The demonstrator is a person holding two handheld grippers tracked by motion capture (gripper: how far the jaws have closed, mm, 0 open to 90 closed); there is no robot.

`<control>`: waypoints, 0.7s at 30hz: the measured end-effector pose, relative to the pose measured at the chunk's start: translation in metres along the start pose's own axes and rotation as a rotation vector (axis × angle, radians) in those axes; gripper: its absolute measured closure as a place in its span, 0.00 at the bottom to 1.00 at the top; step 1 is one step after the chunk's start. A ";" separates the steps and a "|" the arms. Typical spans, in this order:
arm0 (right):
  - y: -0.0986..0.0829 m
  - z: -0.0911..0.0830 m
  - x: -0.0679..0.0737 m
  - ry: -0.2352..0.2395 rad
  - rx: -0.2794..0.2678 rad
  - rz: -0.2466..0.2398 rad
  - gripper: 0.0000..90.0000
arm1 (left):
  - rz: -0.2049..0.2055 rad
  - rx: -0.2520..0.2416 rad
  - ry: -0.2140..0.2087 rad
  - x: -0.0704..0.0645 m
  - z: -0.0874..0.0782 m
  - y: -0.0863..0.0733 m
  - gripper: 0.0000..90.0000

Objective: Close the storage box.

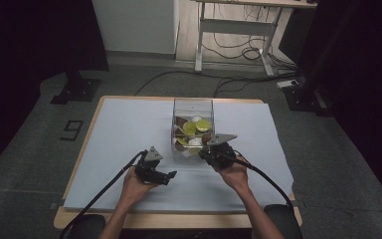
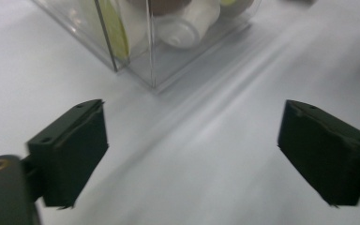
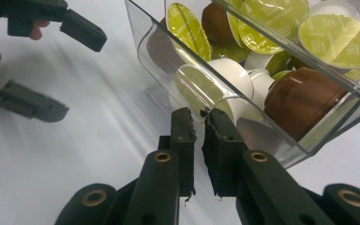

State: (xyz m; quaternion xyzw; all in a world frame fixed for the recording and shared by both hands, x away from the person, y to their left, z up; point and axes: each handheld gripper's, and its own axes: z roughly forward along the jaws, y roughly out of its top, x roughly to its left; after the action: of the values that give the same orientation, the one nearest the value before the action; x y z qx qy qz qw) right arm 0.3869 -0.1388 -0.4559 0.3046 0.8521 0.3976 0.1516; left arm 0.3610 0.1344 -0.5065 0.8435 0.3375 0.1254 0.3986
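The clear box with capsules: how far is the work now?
Done: capsules lie inside the clear box. In hand: the right gripper pinches its near wall, jaws nearly closed. Left: the left gripper is open on the table, holding nothing.

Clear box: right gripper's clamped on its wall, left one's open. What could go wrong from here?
1. The right gripper pinches only the thin rim of the clear box; the smooth wall could slip out of the jaws.
2. In the right gripper view the box looks tilted, so the capsules piled inside may shift or spill if it tips further.
3. The left gripper is open and off the box, so nothing steadies the other side.
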 end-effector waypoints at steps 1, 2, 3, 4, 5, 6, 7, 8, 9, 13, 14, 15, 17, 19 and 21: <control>0.000 0.000 0.000 0.002 0.000 0.004 0.91 | 0.002 0.005 0.000 0.000 0.000 -0.001 0.07; 0.000 0.000 -0.001 0.001 0.000 0.004 0.91 | 0.002 0.011 -0.001 0.000 0.000 -0.002 0.05; 0.001 0.000 -0.001 0.001 0.000 0.004 0.91 | 0.000 0.017 -0.008 0.000 0.000 -0.003 0.03; 0.001 0.001 -0.001 0.000 -0.001 0.007 0.91 | 0.000 0.025 -0.012 0.000 0.000 -0.004 0.01; 0.001 0.001 -0.002 -0.003 -0.001 0.009 0.91 | 0.004 0.033 -0.013 0.000 0.000 -0.006 0.00; 0.001 0.002 -0.003 -0.003 -0.001 0.013 0.91 | 0.010 0.044 -0.013 0.000 0.000 -0.007 0.00; 0.002 0.002 -0.003 -0.007 -0.003 0.019 0.91 | 0.014 0.054 -0.014 0.000 0.000 -0.008 0.00; 0.002 0.003 -0.004 -0.009 -0.003 0.021 0.91 | 0.015 0.057 -0.013 0.000 0.000 -0.009 0.00; 0.002 0.003 -0.005 -0.008 -0.002 0.020 0.91 | 0.020 0.064 -0.013 -0.001 -0.001 -0.010 0.00; 0.004 0.005 -0.006 -0.019 -0.001 0.028 0.91 | 0.027 0.086 -0.012 0.000 -0.001 -0.015 0.00; 0.004 0.006 -0.007 -0.021 -0.003 0.029 0.91 | 0.028 0.093 -0.014 0.000 -0.001 -0.016 0.00; 0.005 0.006 -0.008 -0.021 0.000 0.028 0.91 | 0.028 0.097 -0.013 0.000 0.000 -0.017 0.00; 0.005 0.007 -0.009 -0.021 0.001 0.025 0.91 | 0.030 0.106 -0.009 0.000 0.001 -0.018 0.00; 0.006 0.008 -0.010 -0.023 0.000 0.030 0.91 | 0.031 0.115 -0.009 0.000 0.002 -0.019 0.00; 0.007 0.009 -0.011 -0.025 0.000 0.026 0.91 | 0.034 0.119 -0.013 0.000 0.002 -0.020 0.00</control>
State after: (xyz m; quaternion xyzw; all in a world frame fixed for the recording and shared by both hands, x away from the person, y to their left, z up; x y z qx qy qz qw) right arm 0.4023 -0.1376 -0.4560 0.3208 0.8460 0.3959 0.1572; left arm 0.3527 0.1419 -0.5229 0.8722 0.3275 0.1063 0.3476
